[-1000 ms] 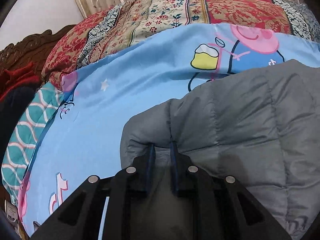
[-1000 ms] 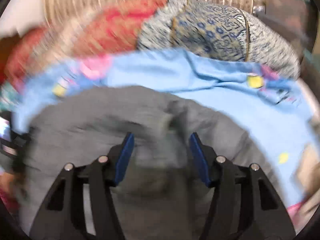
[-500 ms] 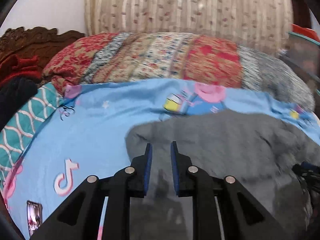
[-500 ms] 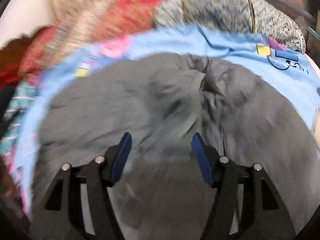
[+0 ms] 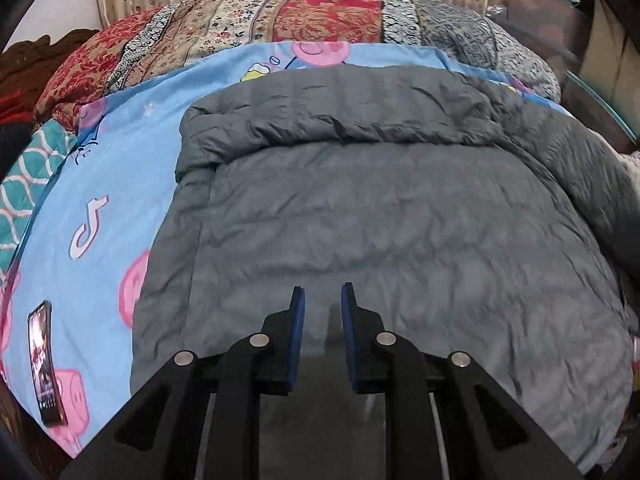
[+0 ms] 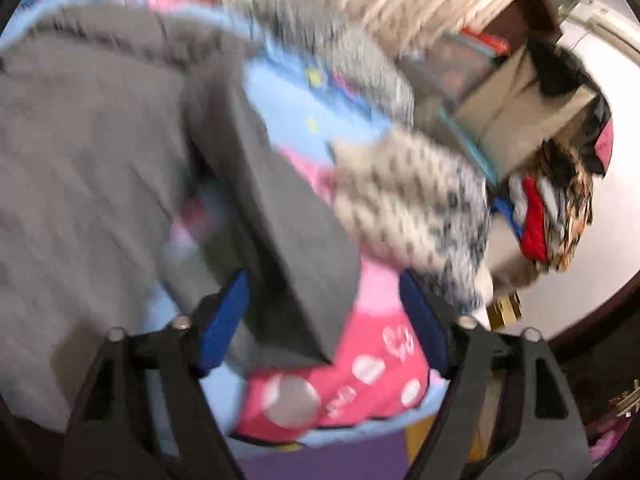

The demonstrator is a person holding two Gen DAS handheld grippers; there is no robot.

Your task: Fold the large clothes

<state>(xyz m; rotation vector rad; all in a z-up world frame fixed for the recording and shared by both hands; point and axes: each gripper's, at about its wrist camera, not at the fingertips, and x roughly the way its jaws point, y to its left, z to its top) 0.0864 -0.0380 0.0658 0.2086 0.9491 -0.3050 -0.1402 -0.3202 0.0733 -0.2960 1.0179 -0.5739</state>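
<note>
Left fingers (image 5: pixel 298 312) released jacket (image 5: pixel 380 208); sleeve (image 6: pixel 288 248) between right fingers (image 6: pixel 228 312)

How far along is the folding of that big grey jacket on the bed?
Partly done, it seems. The grey jacket lies flat on the blue sheet with its far edge turned over. In hand: nothing; the left gripper hovers empty above it, and the right gripper is open around a sleeve hanging out to the side. That sleeve, at least, is left.

Bare blue sheet (image 5: pixel 120 184) lies open left of the grey jacket (image 5: pixel 380 220), broken only by a phone (image 5: pixel 45 364); patterned quilt (image 5: pixel 280 20) blocks the far side.
</note>
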